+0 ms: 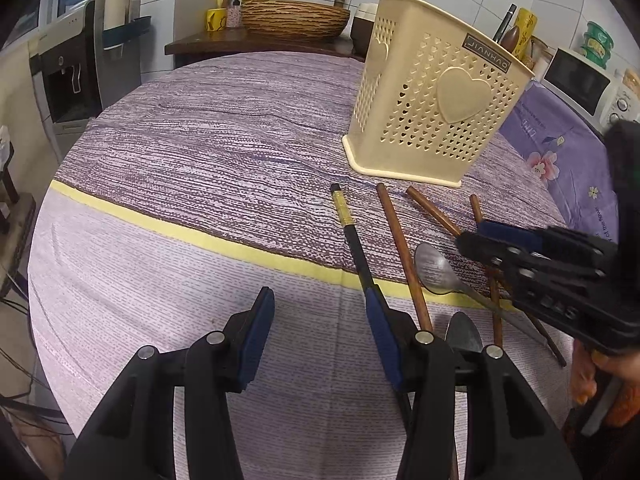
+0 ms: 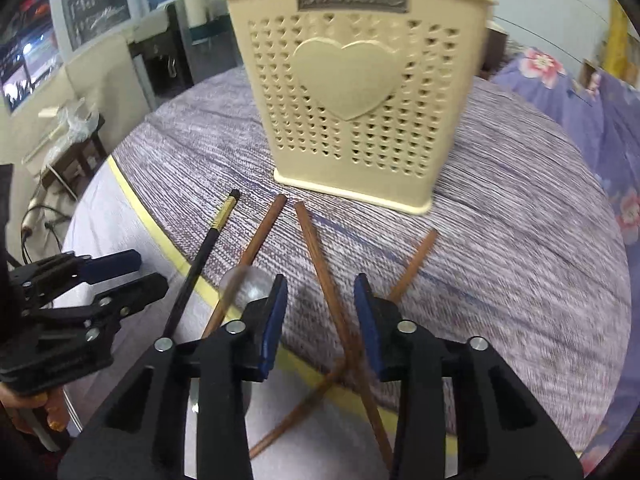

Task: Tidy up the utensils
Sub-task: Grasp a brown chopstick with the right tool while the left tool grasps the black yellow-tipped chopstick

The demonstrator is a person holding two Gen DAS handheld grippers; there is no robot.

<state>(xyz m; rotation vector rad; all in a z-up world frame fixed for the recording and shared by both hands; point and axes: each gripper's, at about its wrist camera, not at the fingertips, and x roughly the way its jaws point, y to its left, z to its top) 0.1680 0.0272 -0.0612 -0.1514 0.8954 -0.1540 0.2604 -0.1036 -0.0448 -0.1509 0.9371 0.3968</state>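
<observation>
A cream perforated utensil holder (image 1: 436, 96) (image 2: 360, 92) with a heart on its front stands on the table, with handles sticking out of its top. In front of it lie a black chopstick (image 1: 352, 236) (image 2: 196, 268) with a gold band, several brown chopsticks (image 1: 400, 240) and a metal spoon (image 1: 434, 270). My right gripper (image 2: 323, 322) (image 1: 472, 240) hovers over the crossed brown chopsticks. One brown chopstick (image 2: 320, 256) runs between its jaws, and the pads stand clear of it. My left gripper (image 1: 320, 340) (image 2: 136, 274) is open and empty, with the black chopstick beside its right finger.
The round table carries a purple striped cloth (image 1: 224, 128) with a yellow band (image 1: 168, 224). A second spoon (image 1: 464, 332) lies near the front edge. A microwave (image 1: 580, 80) on a floral cloth stands to the right, and a wicker bowl (image 1: 294, 18) sits behind.
</observation>
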